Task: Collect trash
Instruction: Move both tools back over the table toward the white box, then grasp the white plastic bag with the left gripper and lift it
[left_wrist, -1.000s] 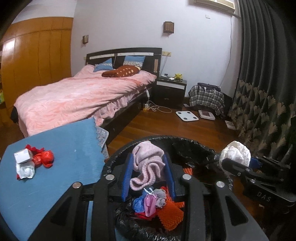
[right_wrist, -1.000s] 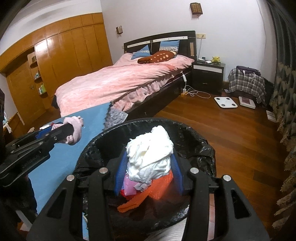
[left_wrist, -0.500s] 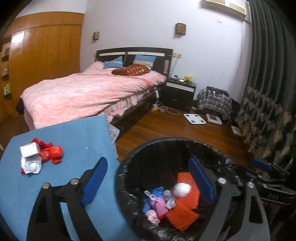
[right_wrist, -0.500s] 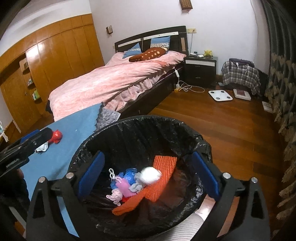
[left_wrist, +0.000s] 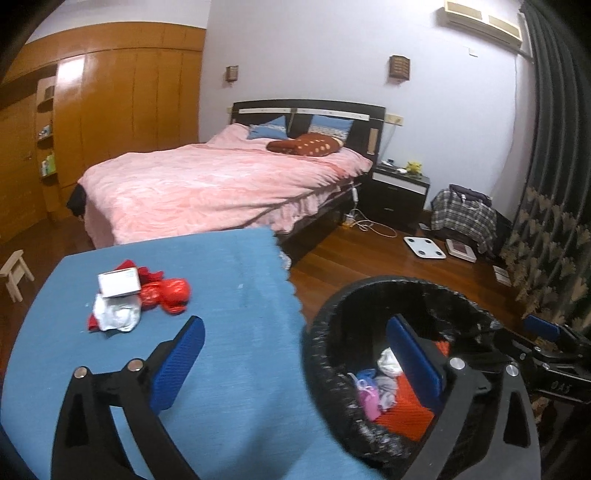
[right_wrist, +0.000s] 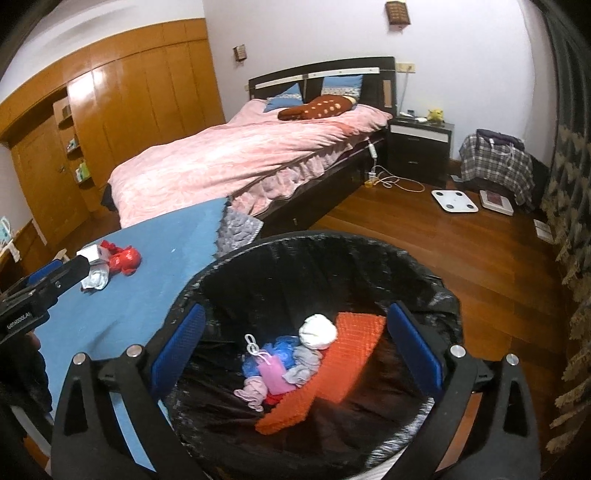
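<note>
Left gripper (left_wrist: 293, 356) is held with its fingers (left_wrist: 177, 363) spread wide and nothing between them; one finger is seen over the blue surface (left_wrist: 229, 295), the other over the mouth of the bin (left_wrist: 321, 354); right gripper (right_wrist: 293, 345) is likewise spread wide and empty, positioned directly above the bin (right_wrist: 221, 266), both fingers (right_wrist: 415, 349) inside its rim outline. The bin is lined with a black bag and stands just beside the surface edge, on the wooden floor (right_wrist: 480, 258). Inside it are seen a white crumpled wad (right_wrist: 317, 331), an orange mesh piece (right_wrist: 332, 369), a pink item (right_wrist: 271, 374) and blue and grey scraps, all lying at the bottom. Uncollected trash is noted on the surface: a small white box (left_wrist: 119, 282) resting on red wrappers (left_wrist: 166, 295), with a white crumpled piece (left_wrist: 118, 315) touching them; the cluster lies well apart from the bin. A bed (left_wrist: 221, 184) with pink bedding is seen behind.
</note>
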